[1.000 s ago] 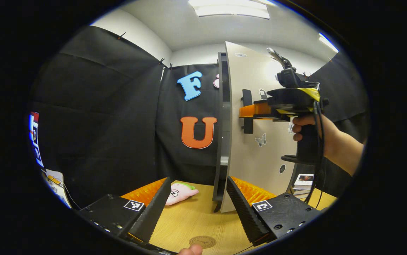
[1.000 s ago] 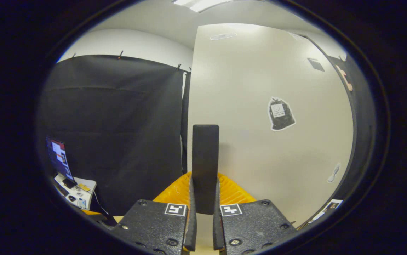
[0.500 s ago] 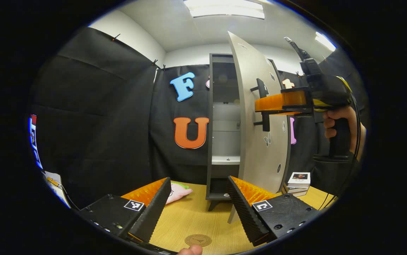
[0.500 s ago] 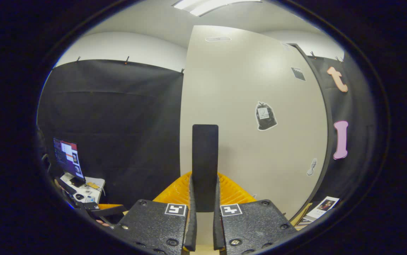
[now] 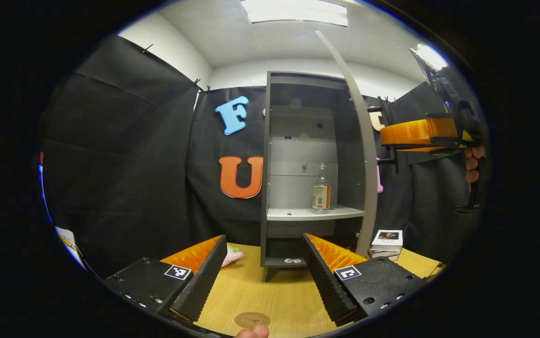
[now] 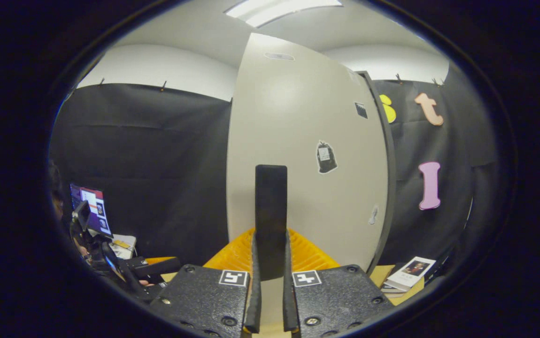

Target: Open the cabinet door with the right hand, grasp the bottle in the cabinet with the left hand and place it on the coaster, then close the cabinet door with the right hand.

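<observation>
The grey cabinet (image 5: 307, 89) stands on the wooden table with its pale door (image 5: 366, 155) swung wide, edge-on in the left gripper view. A clear bottle (image 5: 320, 189) with a red-and-white label stands upright on the cabinet's shelf. The round brown coaster (image 5: 251, 320) lies on the table near the front. My left gripper (image 5: 261, 267) is open, low over the table in front of the cabinet, with nothing between its fingers. My right gripper (image 6: 270, 263) is shut on the door's black handle (image 6: 270, 206); its orange fingers (image 5: 415, 132) reach to the door from the right.
A small stack of books (image 5: 386, 240) lies on the table right of the cabinet, also seen as books (image 6: 411, 273). A pink plush toy (image 5: 230, 256) lies left of the cabinet base. A desk with a screen (image 6: 90, 209) stands at the far left.
The right gripper has swung the door from nearly closed to wide open, still holding the handle. The cabinet's inside and the bottle have come into sight. The left gripper stayed low.
</observation>
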